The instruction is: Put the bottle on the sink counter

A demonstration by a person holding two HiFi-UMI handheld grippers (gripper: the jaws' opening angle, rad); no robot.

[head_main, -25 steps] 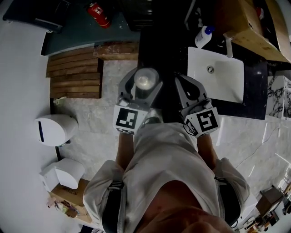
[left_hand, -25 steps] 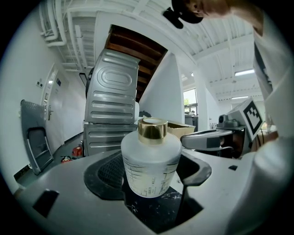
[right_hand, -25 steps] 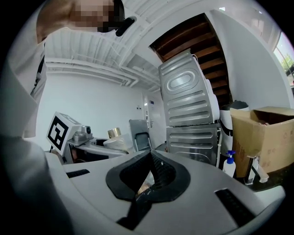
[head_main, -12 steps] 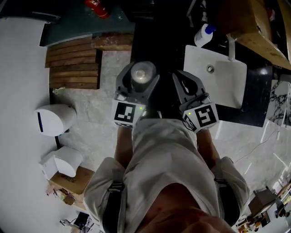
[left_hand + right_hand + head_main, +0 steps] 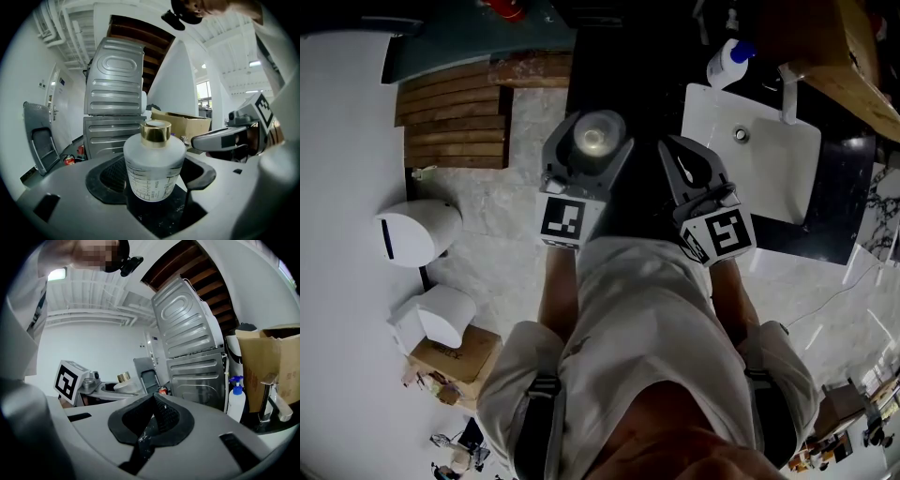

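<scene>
Gripping bottle (image 5: 154, 164): left gripper (image 5: 589, 142) | right gripper (image 5: 673, 150): clenched, empty | sink counter (image 5: 619, 84): open room left of basin (image 5: 759, 159)

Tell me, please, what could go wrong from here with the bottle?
1. The round, smooth bottle sits in the left gripper by its lower body only, so it might slip.
2. The shut right gripper is between it and the sink; they could bump on the way across.

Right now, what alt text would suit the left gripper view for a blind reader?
A frosted white bottle with a gold cap stands upright, clamped between the left gripper's jaws. Behind it rise ribbed grey metal panels; the right gripper shows at right.
</scene>
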